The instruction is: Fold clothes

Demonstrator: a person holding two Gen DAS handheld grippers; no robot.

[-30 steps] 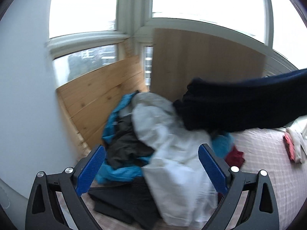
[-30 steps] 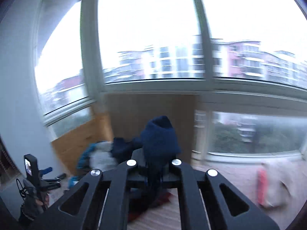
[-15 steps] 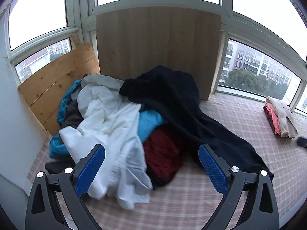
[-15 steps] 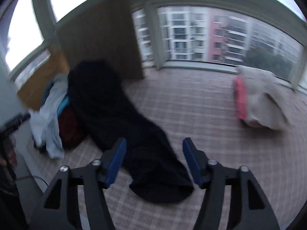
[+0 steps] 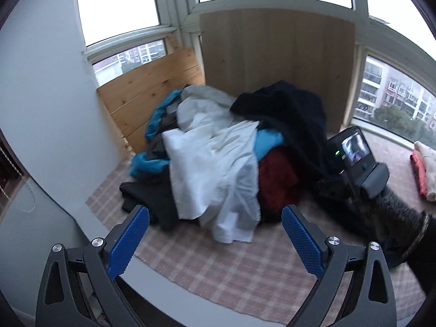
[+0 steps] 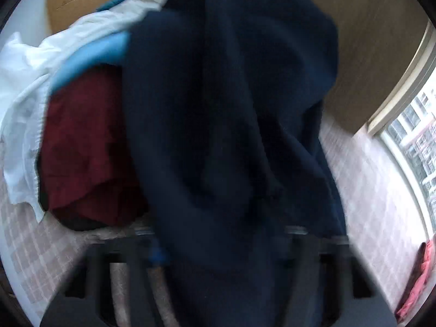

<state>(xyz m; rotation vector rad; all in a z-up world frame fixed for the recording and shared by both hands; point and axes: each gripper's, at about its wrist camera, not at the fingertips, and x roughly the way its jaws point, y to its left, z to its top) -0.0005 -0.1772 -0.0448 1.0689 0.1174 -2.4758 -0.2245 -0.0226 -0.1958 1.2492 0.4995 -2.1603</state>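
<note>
A heap of clothes lies on the checked cover (image 5: 218, 267): a white garment (image 5: 215, 169), a dark red one (image 5: 275, 179), a light blue one (image 5: 267, 141), a dark grey one (image 5: 152, 201) and a navy garment (image 5: 286, 109) on top at the right. My left gripper (image 5: 215, 241) hangs open just short of the heap, holding nothing. In the right wrist view the navy garment (image 6: 231, 122) fills the blurred frame and drapes between the spread fingers of my right gripper (image 6: 218, 245), hiding most of them. The right gripper's body (image 5: 354, 158) and a grey sleeve (image 5: 395, 212) show beside the heap.
Wooden boards (image 5: 272, 54) stand behind the heap, with another board (image 5: 152, 92) at its left. A grey wall (image 5: 49, 109) rises on the left. Windows run around the back. A small folded stack of pink and cream clothes (image 5: 423, 169) lies far right on the cover.
The right gripper let go of the navy garment, which dropped onto the heap, and has now pushed in low against it. The left gripper drew back and swung slightly left.
</note>
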